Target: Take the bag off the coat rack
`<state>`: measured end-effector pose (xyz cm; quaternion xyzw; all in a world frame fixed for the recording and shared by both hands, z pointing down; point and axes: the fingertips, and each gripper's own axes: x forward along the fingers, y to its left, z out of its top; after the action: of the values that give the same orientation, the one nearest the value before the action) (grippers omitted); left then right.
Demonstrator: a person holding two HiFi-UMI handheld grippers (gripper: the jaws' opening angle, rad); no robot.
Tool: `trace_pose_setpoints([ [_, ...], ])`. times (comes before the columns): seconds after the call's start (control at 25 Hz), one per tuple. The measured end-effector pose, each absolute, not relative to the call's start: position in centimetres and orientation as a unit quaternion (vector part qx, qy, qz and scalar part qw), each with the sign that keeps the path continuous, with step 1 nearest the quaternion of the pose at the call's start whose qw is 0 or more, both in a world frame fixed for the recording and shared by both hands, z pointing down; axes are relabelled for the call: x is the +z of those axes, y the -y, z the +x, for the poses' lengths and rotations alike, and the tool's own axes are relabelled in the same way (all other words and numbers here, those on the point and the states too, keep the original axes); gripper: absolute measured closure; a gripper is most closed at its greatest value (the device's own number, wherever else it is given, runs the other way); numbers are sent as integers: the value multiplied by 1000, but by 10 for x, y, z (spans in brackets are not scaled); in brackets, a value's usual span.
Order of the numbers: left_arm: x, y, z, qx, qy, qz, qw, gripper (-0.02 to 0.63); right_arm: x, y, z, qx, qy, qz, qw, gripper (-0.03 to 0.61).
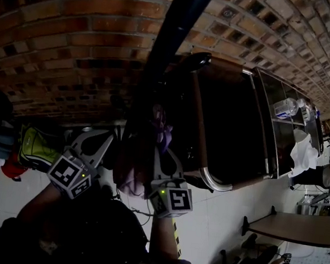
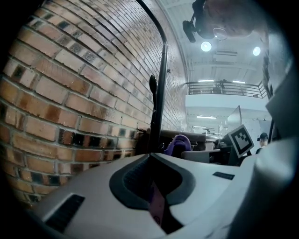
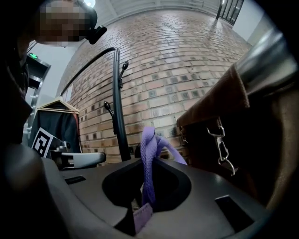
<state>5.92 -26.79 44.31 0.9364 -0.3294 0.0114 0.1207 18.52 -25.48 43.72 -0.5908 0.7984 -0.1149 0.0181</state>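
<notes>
Pinching purple woven bag strap (image 3: pixel 149 144) in nearly closed right gripper (image 3: pixel 142 196), by black metal coat rack pole (image 3: pixel 117 112). Clamping thin purple strip (image 2: pixel 157 207) in left gripper (image 2: pixel 152 186). Too dark to see the bag's body.

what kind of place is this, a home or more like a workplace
Probably a large workplace hall or lobby, not a home: a tall brick wall, a black coat rack standing in front of it, and an upper-level railing under bright ceiling lights.
</notes>
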Motion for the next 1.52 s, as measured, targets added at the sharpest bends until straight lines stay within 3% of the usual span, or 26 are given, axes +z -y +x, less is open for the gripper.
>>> trace_pose_setpoints([
  [1.52,399,131,4,-33,350,930,110,580,360,76,118,-82,-848,-520,68,531],
])
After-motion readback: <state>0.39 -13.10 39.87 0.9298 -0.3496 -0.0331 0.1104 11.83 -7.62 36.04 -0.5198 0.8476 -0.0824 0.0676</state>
